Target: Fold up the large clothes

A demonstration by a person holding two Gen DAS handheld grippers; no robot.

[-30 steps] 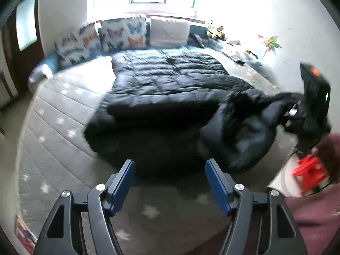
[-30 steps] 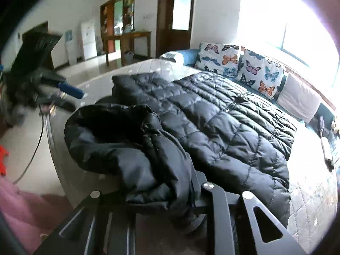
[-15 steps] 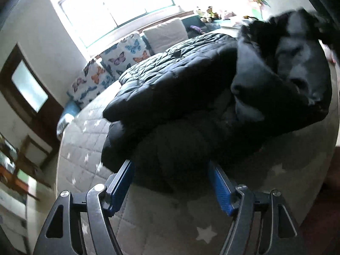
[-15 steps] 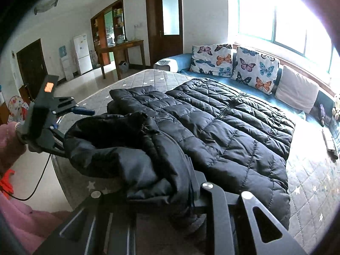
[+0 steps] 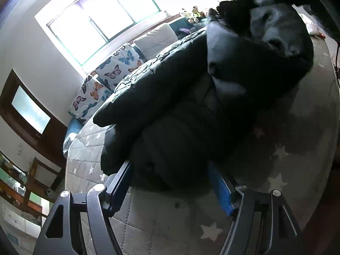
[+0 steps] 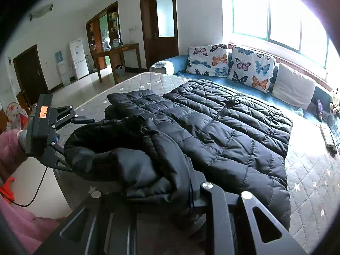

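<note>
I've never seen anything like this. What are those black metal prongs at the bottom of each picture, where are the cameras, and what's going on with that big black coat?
There is no robot here. A person holds a hand tool with a two-fingered claw in each hand, and each tool carries a wide-angle camera looking forward along its fingers. So one picture looks out from the left claw, the other from the right claw.

A black puffer coat lies spread on a grey star-patterned mattress, with butterfly cushions behind it. The right claw is shut on the coat's bunched near end. The left claw, also visible from the right camera, is open, its blue-padded fingers on either side of another fold, not yet gripping.
</note>
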